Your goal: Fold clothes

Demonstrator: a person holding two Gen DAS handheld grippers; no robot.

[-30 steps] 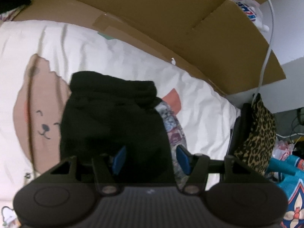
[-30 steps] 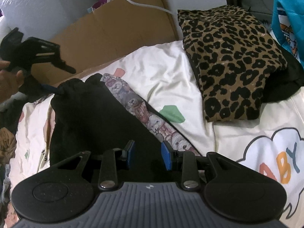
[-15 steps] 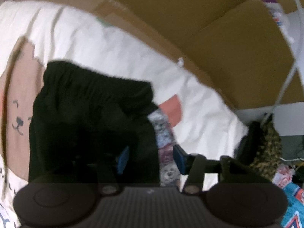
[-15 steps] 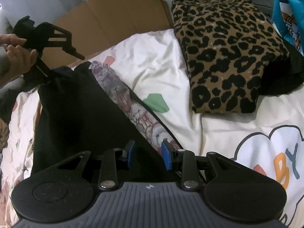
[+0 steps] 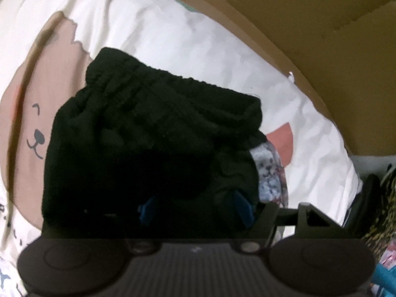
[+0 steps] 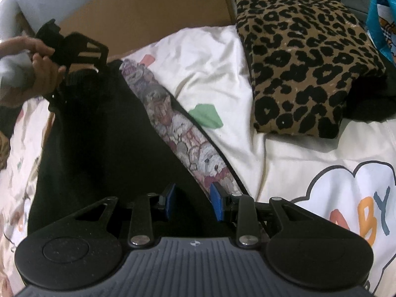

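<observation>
Crowding my black garment (image 6: 104, 153) mid-frame are a leopard-print bundle (image 6: 302, 59) upper right and cardboard (image 6: 148, 12) behind; I'm opening the left gripper (image 5: 195, 208) over its dim cloth, while the right gripper (image 6: 193, 201) is gripping its edge.

The left tool (image 5: 195, 210) points down over a black knitted garment with a gathered elastic band (image 5: 153, 133), its jaws opening, the blue pads (image 5: 243, 206) dim against the dark cloth; whether they touch it cannot be told. The garment lies on a white bed sheet printed with a tan bear face (image 5: 34, 113). A strip of grey bear-print fabric (image 5: 268, 175) shows at the garment's right edge. Brown cardboard (image 5: 321, 37) stands at the far right.
</observation>
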